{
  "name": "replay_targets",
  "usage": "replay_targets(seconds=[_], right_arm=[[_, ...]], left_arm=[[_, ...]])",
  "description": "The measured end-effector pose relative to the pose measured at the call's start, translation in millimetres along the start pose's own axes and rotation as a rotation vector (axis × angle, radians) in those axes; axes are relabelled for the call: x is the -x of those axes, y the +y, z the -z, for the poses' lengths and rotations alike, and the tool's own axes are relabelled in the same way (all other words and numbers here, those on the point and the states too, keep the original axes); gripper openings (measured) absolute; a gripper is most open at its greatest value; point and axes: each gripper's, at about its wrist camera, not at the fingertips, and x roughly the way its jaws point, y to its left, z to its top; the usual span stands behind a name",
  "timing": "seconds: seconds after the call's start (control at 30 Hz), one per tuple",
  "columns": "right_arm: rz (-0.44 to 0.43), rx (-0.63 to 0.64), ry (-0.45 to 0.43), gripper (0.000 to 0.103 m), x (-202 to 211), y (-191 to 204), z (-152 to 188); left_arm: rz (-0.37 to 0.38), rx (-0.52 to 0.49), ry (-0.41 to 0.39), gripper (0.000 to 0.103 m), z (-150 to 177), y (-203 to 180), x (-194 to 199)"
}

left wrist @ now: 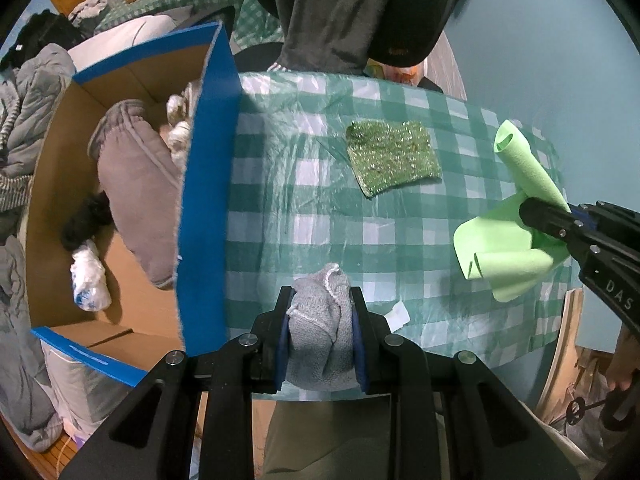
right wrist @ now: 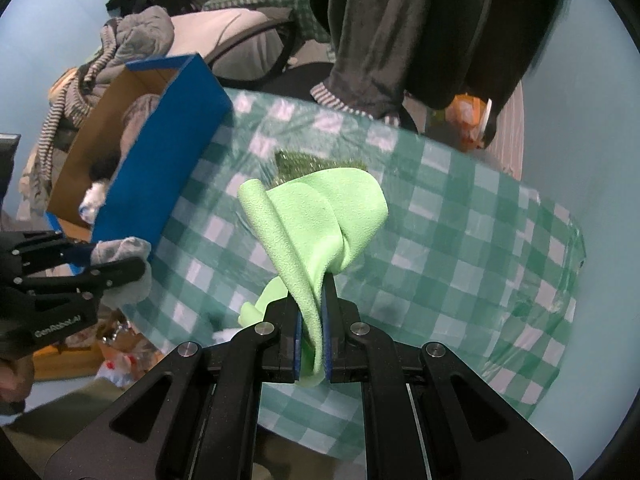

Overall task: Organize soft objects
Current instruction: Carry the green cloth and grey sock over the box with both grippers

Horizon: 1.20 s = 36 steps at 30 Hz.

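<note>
My left gripper (left wrist: 321,300) is shut on a grey knitted cloth (left wrist: 320,332) above the near edge of the checked table (left wrist: 280,208); it also shows in the right wrist view (right wrist: 120,260) at the left, beside the box. My right gripper (right wrist: 311,284) is shut on a light green cloth (right wrist: 316,220) and holds it above the table; it shows in the left wrist view (left wrist: 532,216) at the right with the green cloth (left wrist: 500,248). A sparkly green scrub cloth (left wrist: 394,156) lies flat on the table. A blue cardboard box (left wrist: 204,208) stands at the table's left.
The box holds a grey cushion (left wrist: 136,184), a black item (left wrist: 84,220) and a white bundle (left wrist: 90,280). A person in dark clothes (left wrist: 340,12) stands at the far side. Piled clothes (left wrist: 24,92) lie left of the box.
</note>
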Motion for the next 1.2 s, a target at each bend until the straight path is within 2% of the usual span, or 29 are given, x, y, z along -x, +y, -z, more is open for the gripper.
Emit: replay_targets(seconds=[0.67, 1.2], right_arm=[[-0.042, 0.068, -0.082, 0.007, 30, 47, -44], [-0.093, 0.175, -0.118, 0.007, 28, 115, -87]], left_arm=[[-0.005, 0.023, -0.057, 0.026, -11, 38, 38], [-0.015, 0.089, -0.092, 0.026, -18, 96, 54]])
